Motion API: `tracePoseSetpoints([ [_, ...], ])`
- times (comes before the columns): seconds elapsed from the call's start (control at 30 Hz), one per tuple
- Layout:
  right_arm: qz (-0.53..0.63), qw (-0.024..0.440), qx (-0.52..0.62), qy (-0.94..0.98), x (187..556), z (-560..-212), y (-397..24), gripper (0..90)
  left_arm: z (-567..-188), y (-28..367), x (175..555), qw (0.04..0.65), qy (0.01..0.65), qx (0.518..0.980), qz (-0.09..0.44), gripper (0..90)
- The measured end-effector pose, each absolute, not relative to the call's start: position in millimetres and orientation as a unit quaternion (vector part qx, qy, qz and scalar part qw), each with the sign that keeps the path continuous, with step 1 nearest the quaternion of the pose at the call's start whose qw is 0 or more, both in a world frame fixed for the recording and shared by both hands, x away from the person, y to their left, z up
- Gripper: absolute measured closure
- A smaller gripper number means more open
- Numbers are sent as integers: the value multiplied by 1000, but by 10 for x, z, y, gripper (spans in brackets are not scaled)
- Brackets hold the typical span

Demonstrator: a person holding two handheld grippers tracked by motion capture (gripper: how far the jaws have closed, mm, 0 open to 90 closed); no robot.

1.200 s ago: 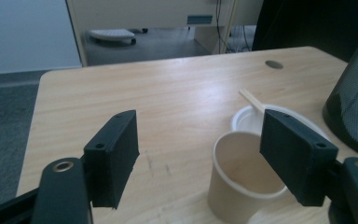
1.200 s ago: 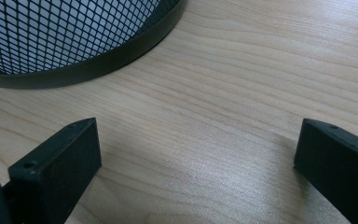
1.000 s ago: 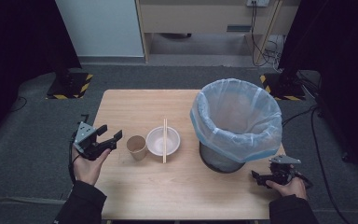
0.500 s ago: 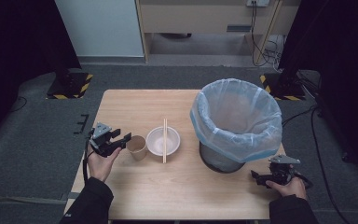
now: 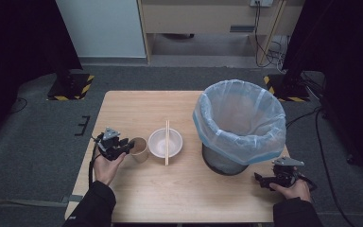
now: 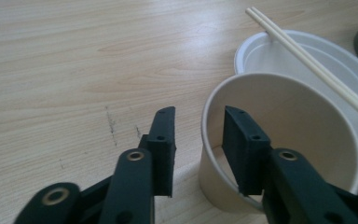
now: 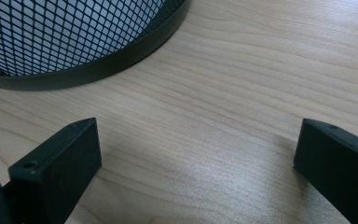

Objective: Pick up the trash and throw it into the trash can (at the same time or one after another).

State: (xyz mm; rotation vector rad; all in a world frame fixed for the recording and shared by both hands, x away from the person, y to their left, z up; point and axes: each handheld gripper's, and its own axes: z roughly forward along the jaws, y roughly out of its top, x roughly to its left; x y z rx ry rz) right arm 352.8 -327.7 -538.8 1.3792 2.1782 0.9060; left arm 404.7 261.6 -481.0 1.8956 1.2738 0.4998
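Your left gripper (image 6: 198, 144) sits low in the left gripper view with its jaws straddling the near wall of the paper cup (image 6: 279, 140), one inside and one outside; they have just been closing and stand narrow, with a gap left on the outer side. In the high view the cup stands left of centre, just beside the white bowl (image 5: 165, 142) bearing the chopsticks (image 5: 167, 142). Your right gripper (image 7: 196, 168) rests wide open at the lower right, near the mesh bin (image 5: 238, 125).

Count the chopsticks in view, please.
2: both chopsticks lie side by side across the rim of the white bowl, right of the paper cup. None seem hidden.
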Motion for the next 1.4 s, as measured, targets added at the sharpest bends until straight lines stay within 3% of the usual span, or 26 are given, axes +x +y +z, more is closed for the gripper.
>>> tracePoseSetpoints([
  [0.2, 325, 203, 494, 781, 3529, -5388, -3275, 9, -4833, 2607, 4044, 378, 509, 752, 180, 793],
  [0.37, 325, 203, 494, 781, 3530, -5388, -3276, 9, -4793, 2605, 4021, 388, 510, 748, 171, 818],
  [1.4, 325, 201, 490, 783, 3529, -5388, -3272, 8, -4042, 2736, 3691, 526, 465, 664, 258, 821],
])
